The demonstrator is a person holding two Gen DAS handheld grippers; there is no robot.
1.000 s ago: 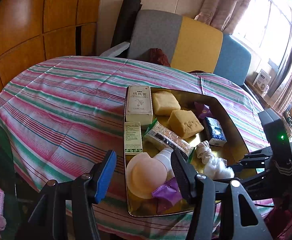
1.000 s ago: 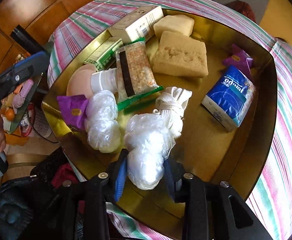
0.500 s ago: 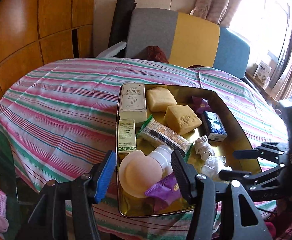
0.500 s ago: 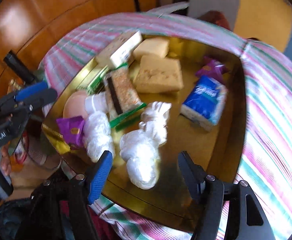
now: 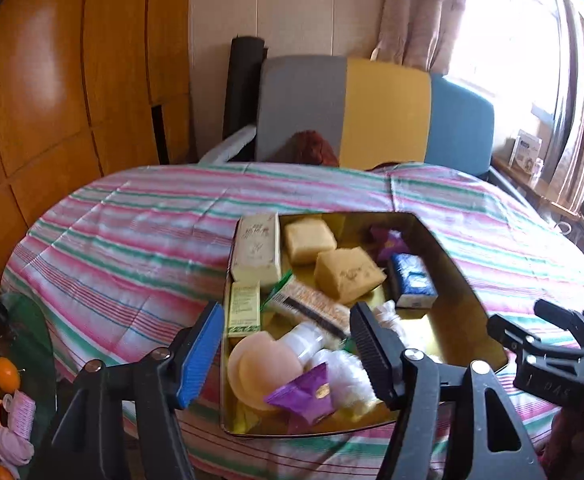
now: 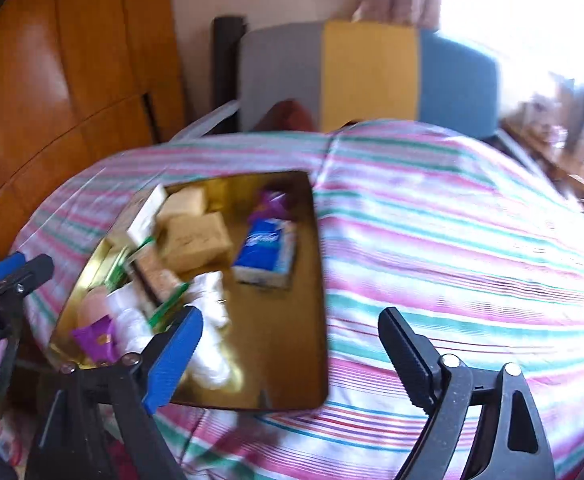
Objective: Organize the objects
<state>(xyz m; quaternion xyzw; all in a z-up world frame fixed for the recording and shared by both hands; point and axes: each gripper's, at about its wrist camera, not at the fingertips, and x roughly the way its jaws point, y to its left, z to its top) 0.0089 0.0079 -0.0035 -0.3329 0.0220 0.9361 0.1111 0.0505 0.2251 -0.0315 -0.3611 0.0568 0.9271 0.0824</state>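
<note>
While both just opened, each gripper (image 5: pixel 283 348) (image 6: pixel 292 354) holds nothing

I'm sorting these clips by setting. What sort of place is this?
Most likely a lived-in home room: a table under a striped cloth, a grey, yellow and blue sofa behind it, and curtains at a sunny window.

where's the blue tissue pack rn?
In the left wrist view the blue tissue pack lies in the gold tray, toward its right side, just right of the nearer yellow sponge block and below a purple wrapper.
</note>
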